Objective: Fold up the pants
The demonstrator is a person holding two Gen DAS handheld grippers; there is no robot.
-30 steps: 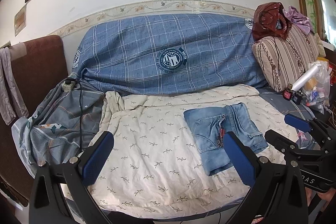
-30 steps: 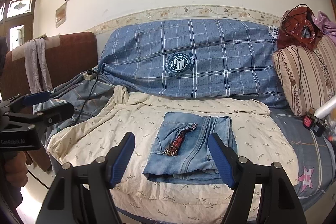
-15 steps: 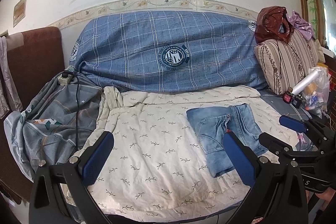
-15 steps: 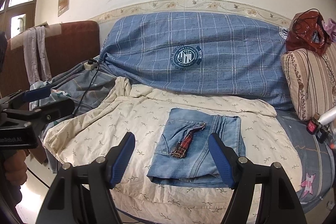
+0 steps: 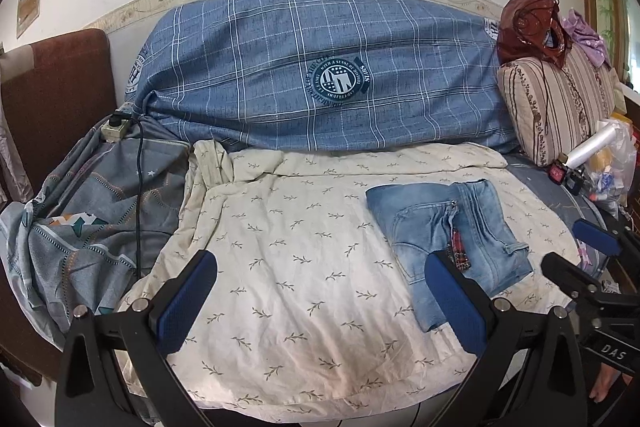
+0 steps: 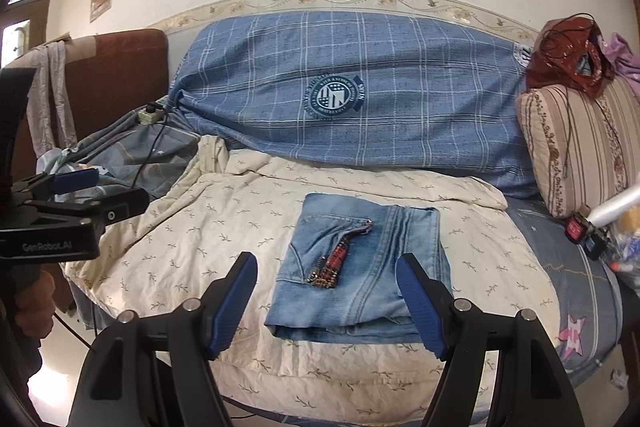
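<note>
Now jeans [image 6: 360, 267] lie folded on the quilt [image 5: 280, 267]; left gripper [image 5: 320, 303] and right gripper [image 6: 328, 303] gape empty above it.

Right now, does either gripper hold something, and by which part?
Nothing is held. The left gripper and right gripper are open, apart from the folded jeans.

Both grippers sit closer to the bed than a second ago. The folded pants [image 6: 360, 267] fill more of the right wrist view, between the right gripper [image 6: 326, 303] fingers, and the left gripper [image 5: 320, 301] faces further toward the cream sheet [image 5: 280, 267].
</note>
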